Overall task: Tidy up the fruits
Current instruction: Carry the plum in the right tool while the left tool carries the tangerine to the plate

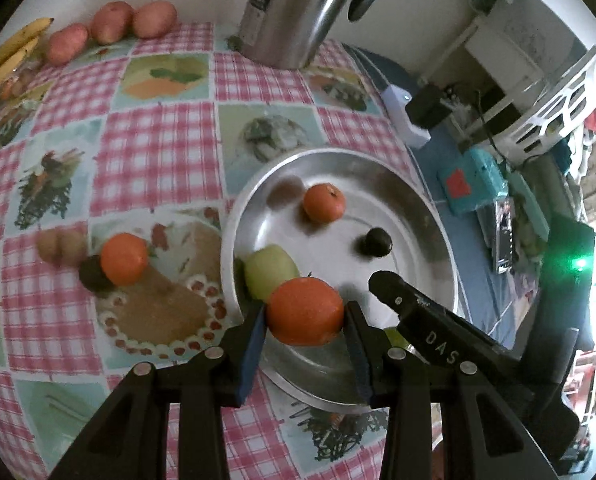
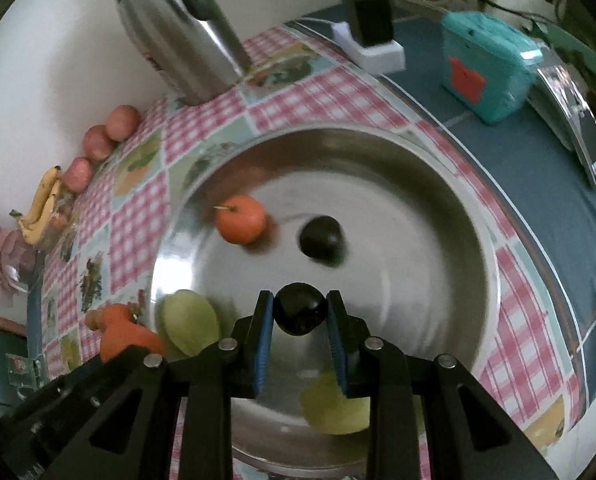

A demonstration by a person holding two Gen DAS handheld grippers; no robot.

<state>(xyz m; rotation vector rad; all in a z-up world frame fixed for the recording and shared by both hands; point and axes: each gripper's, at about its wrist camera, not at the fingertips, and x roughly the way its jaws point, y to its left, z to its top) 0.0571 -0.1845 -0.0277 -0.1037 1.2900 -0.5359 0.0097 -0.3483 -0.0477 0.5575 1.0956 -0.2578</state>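
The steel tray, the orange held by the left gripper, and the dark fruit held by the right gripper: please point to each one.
steel tray (image 1: 378, 168): left wrist view, bare far inner wall.
orange (image 1: 304, 310): left wrist view, middle of its peel.
dark fruit (image 2: 300, 308): right wrist view, middle of its skin.

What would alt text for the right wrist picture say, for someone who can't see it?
Black tongs grip a dark round fruit above a large metal bowl on a checked tablecloth. In the bowl lie an orange, another dark fruit and green fruit; a steel flask stands behind.
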